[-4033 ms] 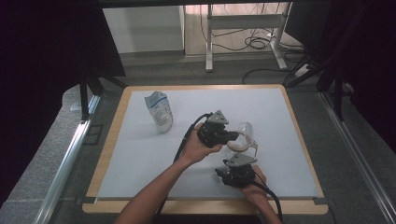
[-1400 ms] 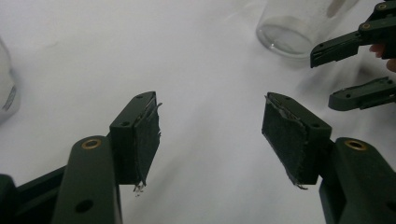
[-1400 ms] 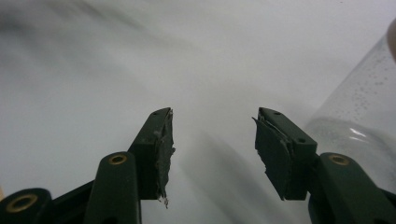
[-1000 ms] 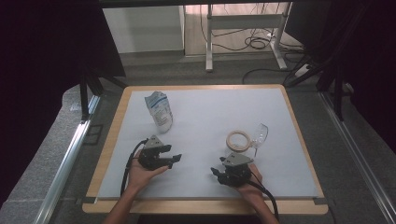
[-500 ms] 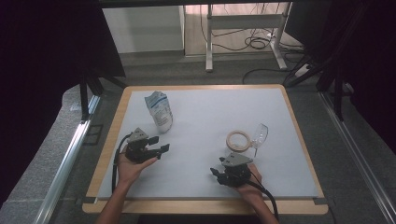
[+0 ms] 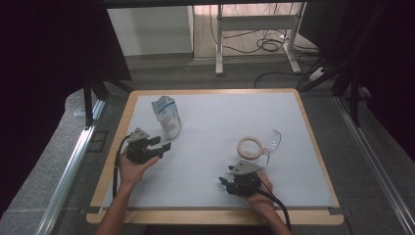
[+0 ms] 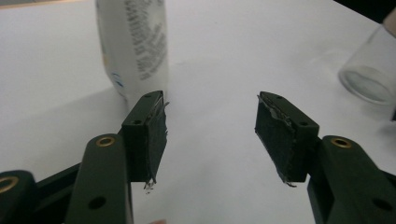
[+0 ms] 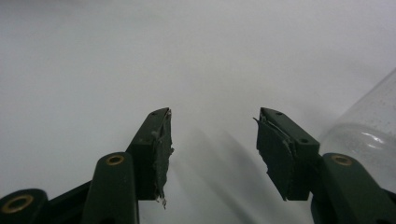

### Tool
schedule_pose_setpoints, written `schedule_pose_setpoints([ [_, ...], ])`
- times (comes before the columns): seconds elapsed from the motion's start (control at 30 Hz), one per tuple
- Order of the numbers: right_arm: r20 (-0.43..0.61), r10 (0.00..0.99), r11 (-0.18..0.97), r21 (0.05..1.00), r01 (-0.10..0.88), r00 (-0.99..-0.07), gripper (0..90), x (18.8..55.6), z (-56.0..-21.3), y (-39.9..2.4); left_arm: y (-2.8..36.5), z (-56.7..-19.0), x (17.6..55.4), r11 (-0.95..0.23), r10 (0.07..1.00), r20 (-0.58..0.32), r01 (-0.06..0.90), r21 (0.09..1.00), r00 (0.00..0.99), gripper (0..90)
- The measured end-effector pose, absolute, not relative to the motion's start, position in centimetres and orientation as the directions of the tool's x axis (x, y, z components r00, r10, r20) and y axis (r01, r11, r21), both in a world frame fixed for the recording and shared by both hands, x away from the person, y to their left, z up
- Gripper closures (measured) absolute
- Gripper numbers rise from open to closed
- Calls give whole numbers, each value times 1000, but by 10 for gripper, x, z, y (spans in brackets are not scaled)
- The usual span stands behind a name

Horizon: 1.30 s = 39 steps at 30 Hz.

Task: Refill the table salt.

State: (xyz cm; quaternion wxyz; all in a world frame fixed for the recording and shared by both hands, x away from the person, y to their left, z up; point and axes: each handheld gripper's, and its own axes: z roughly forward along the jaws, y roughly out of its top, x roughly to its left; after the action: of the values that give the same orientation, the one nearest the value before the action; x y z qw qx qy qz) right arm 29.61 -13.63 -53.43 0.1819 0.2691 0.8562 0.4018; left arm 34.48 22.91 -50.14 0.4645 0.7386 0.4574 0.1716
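A white pouch (image 6: 166,117) with blue print stands upright at the back left of the white mat (image 6: 220,117). My left gripper (image 6: 165,145) hovers just in front of it, pointing right. In the left gripper view its jaws have just been closing a little but still stand apart with nothing between them (image 7: 210,100), and the pouch (image 7: 133,42) rises just beyond the left jaw. A clear glass (image 6: 272,142) with a beige ring (image 6: 249,147) against it sits right of centre. Just in front of it my right gripper (image 6: 224,182) rests open and empty (image 8: 212,114), with the glass (image 8: 369,130) at its right edge.
The mat lies on a wooden-edged table (image 6: 215,216). Metal rails (image 6: 73,161) run along both sides. Desk legs and cables (image 6: 264,44) stand on the floor behind the table. Both forearms come in from the bottom edge.
The left gripper left the glass, swung to the left side of the mat and has now crept farther back toward the pouch. The right gripper stayed still.
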Motion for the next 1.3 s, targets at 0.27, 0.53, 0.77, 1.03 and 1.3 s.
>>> schedule_pose_setpoints([
  [0.27, -106, 602, 540, 784, 306, -792, 454, 295, -534, -135, 236, -496, 366, -133, 850, -169, 513, 848, 499, 435],
  [0.53, -110, 600, 545, 781, 305, -793, 454, 295, -535, -134, 241, -481, 388, -122, 855, -161, 495, 860, 492, 456],
  [0.77, -111, 600, 545, 782, 303, -792, 454, 295, -535, -134, 243, -471, 408, -108, 858, -164, 483, 869, 487, 485],
  [1.03, -107, 601, 542, 783, 305, -792, 453, 295, -535, -134, 243, -469, 426, -101, 858, -167, 480, 872, 485, 575],
  [1.3, -103, 603, 542, 781, 311, -791, 451, 295, -535, -134, 239, -473, 433, -96, 845, -187, 485, 869, 501, 685],
])
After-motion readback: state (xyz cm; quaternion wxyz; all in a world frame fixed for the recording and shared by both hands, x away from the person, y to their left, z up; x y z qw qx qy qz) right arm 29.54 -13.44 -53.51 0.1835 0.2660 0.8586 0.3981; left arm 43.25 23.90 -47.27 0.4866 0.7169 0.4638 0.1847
